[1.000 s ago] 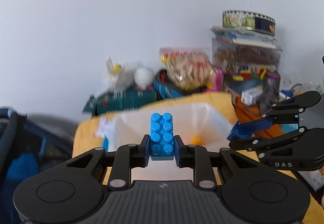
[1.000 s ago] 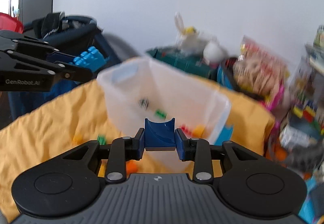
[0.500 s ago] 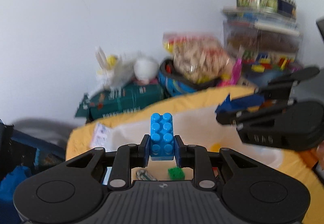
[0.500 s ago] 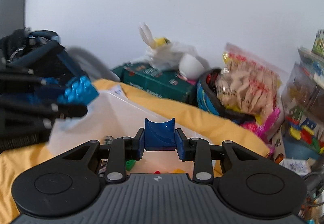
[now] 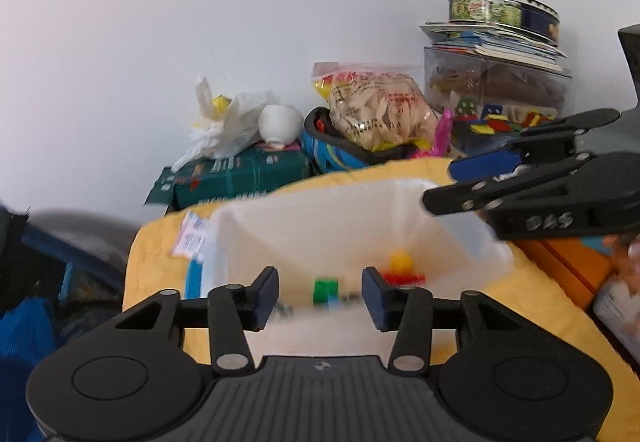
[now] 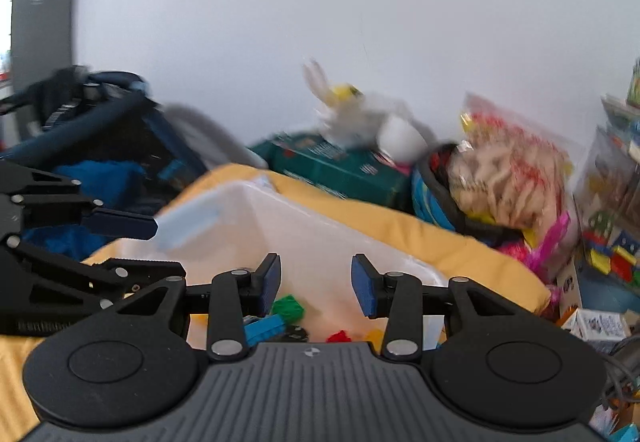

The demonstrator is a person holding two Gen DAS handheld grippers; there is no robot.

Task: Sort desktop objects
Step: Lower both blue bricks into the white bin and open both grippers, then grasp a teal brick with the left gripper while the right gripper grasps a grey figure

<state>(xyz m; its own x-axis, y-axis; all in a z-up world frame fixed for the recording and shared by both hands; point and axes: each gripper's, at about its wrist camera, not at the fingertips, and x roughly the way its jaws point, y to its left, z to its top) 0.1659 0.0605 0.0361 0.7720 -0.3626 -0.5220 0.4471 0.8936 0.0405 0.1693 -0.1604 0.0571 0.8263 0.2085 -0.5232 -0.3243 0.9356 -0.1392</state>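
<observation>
A yellow cloth (image 5: 532, 294) covered the tabletop in front of a plain white wall (image 5: 280, 22), and I worked over it from both wrist cameras.

Nearest in the left view, my left gripper (image 5: 319, 292) had its jaws apart with nothing between them; they had just been opening. Straight ahead at twelve o'clock, below the jaws, stood the clear plastic bin (image 5: 400, 210). On its floor lay a green brick (image 5: 325, 289), a red brick (image 5: 402, 277) and a yellow brick (image 5: 401, 261), all blurred.

In the right view, my right gripper (image 6: 316, 284) also had its jaws apart and empty, having just been opening, poised over the same bin. Beneath them I saw a light blue brick (image 6: 264, 328) beside the green one. The left gripper showed at nine o'clock, over the bin's near rim. In the left view the right gripper came in at about two o'clock, above the bin's right rim.

Farther back, against the wall, sat a green box (image 5: 240, 174) at eleven o'clock with a crumpled white bag (image 5: 228, 126) on top, a clear bag of pale pieces (image 5: 376, 110) at one o'clock, and a stack of containers (image 5: 496, 74) topped by a round tin (image 5: 502, 8) at two o'clock.
</observation>
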